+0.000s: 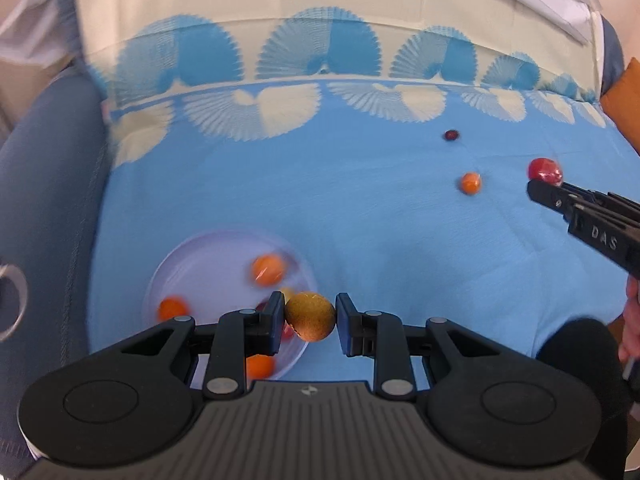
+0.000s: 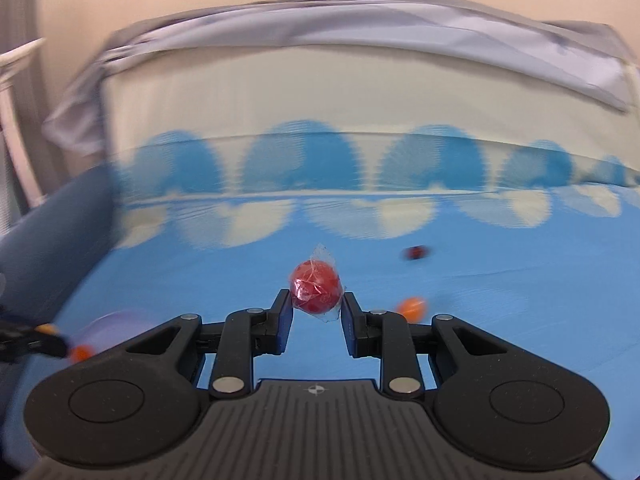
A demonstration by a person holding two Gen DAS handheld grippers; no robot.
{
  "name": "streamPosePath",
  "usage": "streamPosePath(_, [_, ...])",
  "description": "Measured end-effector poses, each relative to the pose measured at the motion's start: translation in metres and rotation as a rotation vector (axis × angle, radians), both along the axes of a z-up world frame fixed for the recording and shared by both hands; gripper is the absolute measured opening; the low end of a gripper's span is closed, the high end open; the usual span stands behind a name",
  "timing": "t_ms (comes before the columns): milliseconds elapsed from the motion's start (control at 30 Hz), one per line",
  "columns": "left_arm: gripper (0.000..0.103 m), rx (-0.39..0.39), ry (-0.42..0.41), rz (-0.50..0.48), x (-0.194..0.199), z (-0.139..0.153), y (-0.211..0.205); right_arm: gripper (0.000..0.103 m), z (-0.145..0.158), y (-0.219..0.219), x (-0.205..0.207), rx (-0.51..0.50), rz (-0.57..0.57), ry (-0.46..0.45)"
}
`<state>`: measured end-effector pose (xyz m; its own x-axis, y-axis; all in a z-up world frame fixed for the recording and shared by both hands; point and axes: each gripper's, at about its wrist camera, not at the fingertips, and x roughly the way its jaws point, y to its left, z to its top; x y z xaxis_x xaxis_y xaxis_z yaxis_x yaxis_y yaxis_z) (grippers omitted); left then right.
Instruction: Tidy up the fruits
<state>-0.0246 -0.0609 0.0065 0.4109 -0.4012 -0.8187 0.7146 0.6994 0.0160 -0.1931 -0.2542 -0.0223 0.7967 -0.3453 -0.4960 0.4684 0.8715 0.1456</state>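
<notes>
- left gripper (image 1: 310,317): jaws closed on a yellow-brown round fruit (image 1: 310,316), both pads touching it, held above the near edge of the plate.
- right gripper (image 2: 316,307): jaws closed on a red fruit in clear wrap (image 2: 316,288), wrap sticking out above and below the pads. in the left wrist view the same gripper (image 1: 538,188) comes in from the right edge with the red fruit (image 1: 545,169) at its tip.
- white plate (image 1: 192,256) sits on the blue cloth (image 1: 360,208), low left in the left wrist view, partly behind the left finger. holds several orange fruits, e.g. one near the far side (image 1: 269,269), one at the left rim (image 1: 173,309). blurred, exact count unclear.
- loose on the cloth, well apart from the plate: one orange fruit (image 1: 470,183), right of centre.
- further back: a small dark red fruit (image 1: 451,135), also loose. both show in the right wrist view too, motion-blurred.
- far edge: cloth's cream-and-blue fan pattern border (image 1: 320,92), running up a backrest.
- orange cushion (image 1: 624,92) at the far right edge.
</notes>
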Motion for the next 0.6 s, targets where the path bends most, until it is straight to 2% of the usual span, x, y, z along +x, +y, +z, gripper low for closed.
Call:
streamPosePath(267, [0.030,-0.003,0.019,0.088,-0.031,-0.004,0.088,0.028,0.024,0.107,-0.002,0.021,0.200,0.012])
streamPosePath(433, [0.030,-0.002,0.034,0.131,-0.042,-0.009,0.124,0.028,0.028,0.150,-0.007,0.027,0.268,0.032])
streamPosePath(600, [0.030,-0.023,0.035,0.165,-0.042,-0.010,0.143,0.028,0.028,0.176,-0.011,0.001,0.306,0.058])
